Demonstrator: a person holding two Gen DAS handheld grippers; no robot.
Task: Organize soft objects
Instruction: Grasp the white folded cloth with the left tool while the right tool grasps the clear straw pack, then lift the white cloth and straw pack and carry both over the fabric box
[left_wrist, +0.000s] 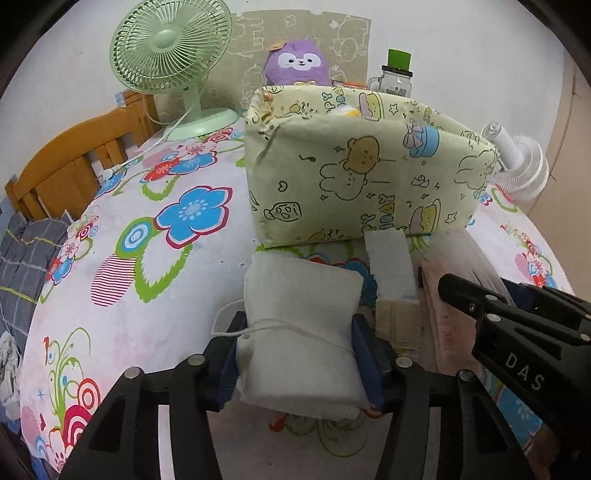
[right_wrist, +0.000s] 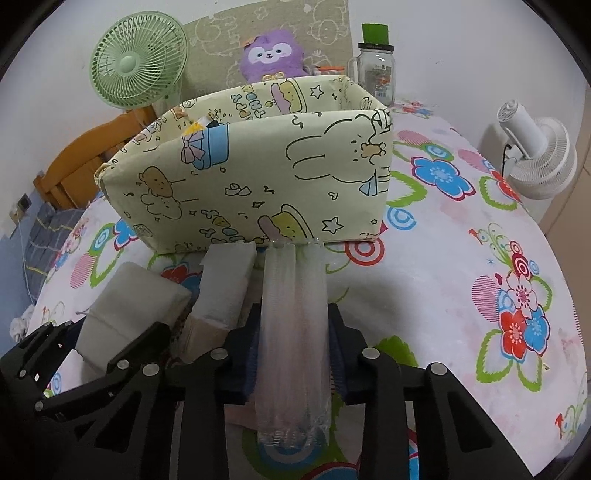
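Observation:
A white cloth pouch (left_wrist: 299, 295) with a thin string lies on the flowered cloth (left_wrist: 155, 280). My left gripper (left_wrist: 301, 332) is shut on it, a blue pad pressing each side. To its right stands a white wrapped block (left_wrist: 389, 266), held by neither gripper. In the right wrist view my right gripper (right_wrist: 291, 332) is shut on a long clear plastic pack (right_wrist: 291, 314) that points at the box. The pale yellow cartoon-print box (right_wrist: 258, 177) stands just beyond both items, open on top, with something yellow and white inside. The same box (left_wrist: 369, 173) fills the middle of the left wrist view.
Behind the box are a green desk fan (left_wrist: 170, 51), a purple plush toy (left_wrist: 297, 61) and a glass jar with a green lid (left_wrist: 397, 79). A white fan (right_wrist: 535, 147) stands at the right edge. A wooden frame (left_wrist: 74, 155) borders the left side.

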